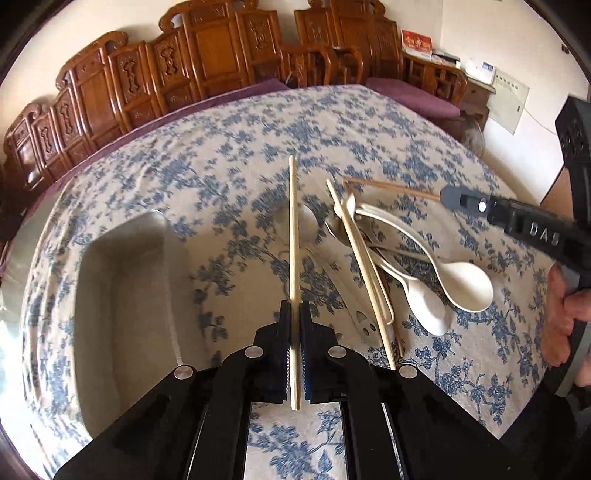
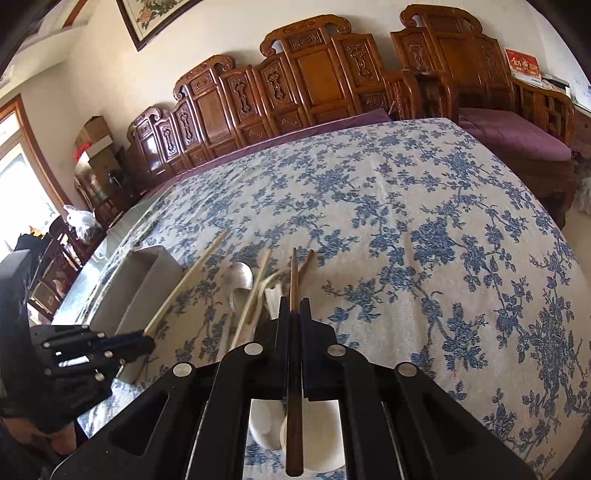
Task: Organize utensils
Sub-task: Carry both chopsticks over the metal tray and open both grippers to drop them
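The left gripper [image 1: 294,314] has its jaws closed on a pale chopstick [image 1: 293,236], which runs straight forward between them, above the cloth. The right gripper [image 2: 294,306] is clamped on a dark brown chopstick [image 2: 294,280] the same way; seen from the left wrist, its black body bears the raised letters "DAS" [image 1: 545,232].

Between the two tools lies a heap of utensils: two white plastic spoons [image 1: 458,280], a metal spoon [image 2: 240,277], more pale chopsticks [image 1: 364,266] and a flat metal handle with holes [image 1: 364,325], all overlapping. A shallow white tray [image 1: 122,280] sits on the cloth to the left of the heap.

Everything rests on a cream tablecloth [image 2: 424,229] printed with blue flowers. Behind it stand carved wooden benches [image 2: 303,85] with purple cushions [image 2: 517,136]. A red card with gold writing [image 2: 522,66], too small to read, stands on a shelf at the right, and a framed flower painting [image 2: 155,14] hangs on the wall.
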`<state>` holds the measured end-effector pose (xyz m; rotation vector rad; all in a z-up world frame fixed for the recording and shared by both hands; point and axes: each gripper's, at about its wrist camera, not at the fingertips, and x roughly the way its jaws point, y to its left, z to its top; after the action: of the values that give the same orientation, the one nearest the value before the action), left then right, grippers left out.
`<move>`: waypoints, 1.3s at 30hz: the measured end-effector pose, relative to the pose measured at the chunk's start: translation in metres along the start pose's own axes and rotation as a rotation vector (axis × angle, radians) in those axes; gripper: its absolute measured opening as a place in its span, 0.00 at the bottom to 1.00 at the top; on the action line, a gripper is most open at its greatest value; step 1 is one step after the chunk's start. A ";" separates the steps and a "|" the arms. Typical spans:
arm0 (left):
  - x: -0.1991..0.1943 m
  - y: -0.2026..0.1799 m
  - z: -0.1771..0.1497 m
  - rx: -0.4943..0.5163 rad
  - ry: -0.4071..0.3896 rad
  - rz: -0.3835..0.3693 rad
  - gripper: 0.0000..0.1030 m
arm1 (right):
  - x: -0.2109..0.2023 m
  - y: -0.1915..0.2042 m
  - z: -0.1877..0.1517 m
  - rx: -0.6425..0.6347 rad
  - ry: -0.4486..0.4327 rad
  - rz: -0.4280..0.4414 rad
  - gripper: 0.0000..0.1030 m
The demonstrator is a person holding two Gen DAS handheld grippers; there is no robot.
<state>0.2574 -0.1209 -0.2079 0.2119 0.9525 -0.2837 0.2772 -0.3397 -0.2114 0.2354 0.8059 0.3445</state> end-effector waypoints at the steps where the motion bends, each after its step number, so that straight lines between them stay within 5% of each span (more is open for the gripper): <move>1: -0.004 0.003 0.000 -0.002 -0.004 0.001 0.04 | -0.001 0.003 0.000 -0.005 -0.002 0.002 0.06; 15: -0.044 0.064 -0.020 -0.061 -0.022 0.020 0.04 | -0.009 0.051 -0.009 -0.086 -0.021 0.051 0.06; 25: -0.030 0.125 -0.032 -0.141 0.055 0.074 0.04 | -0.008 0.077 -0.016 -0.127 -0.016 0.082 0.06; 39: -0.011 0.136 -0.045 -0.201 0.046 0.044 0.04 | -0.012 0.093 -0.014 -0.166 -0.002 0.022 0.06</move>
<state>0.2617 0.0221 -0.2166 0.0550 1.0139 -0.1411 0.2393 -0.2579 -0.1821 0.0893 0.7691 0.4300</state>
